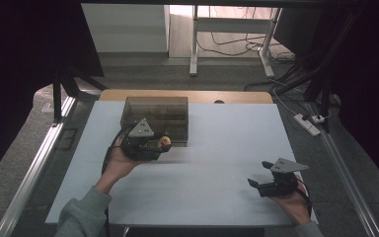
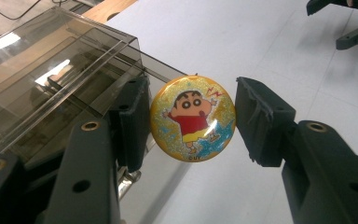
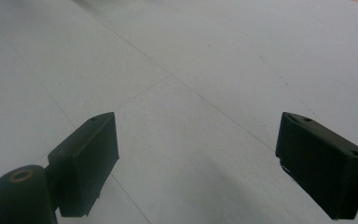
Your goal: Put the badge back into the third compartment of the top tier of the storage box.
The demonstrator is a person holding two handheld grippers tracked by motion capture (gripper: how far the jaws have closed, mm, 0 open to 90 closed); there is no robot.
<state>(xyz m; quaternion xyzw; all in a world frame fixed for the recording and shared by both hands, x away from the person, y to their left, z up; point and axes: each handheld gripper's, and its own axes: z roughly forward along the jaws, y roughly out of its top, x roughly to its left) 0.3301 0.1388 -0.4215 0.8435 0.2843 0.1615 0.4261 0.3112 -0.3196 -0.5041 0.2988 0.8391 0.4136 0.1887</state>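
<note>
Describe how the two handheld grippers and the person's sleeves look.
Both the left gripper and right gripper are black, each topped by a grey three-cornered plate. Their jaws are blocky black pads on arms with round screw holes. A dark cable trails from each. The sleeves are grey-green.

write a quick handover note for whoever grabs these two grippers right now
Left gripper: shut on the round cartoon badge, held by its edges between the fingers, just beside the smoky clear plastic box.
Right gripper: open, nothing in it, low over the white table at the near right.
Done: badge picked up and brought next to the box.
Left: probably put the badge in the box; whether its lid is open cannot be told.
</note>
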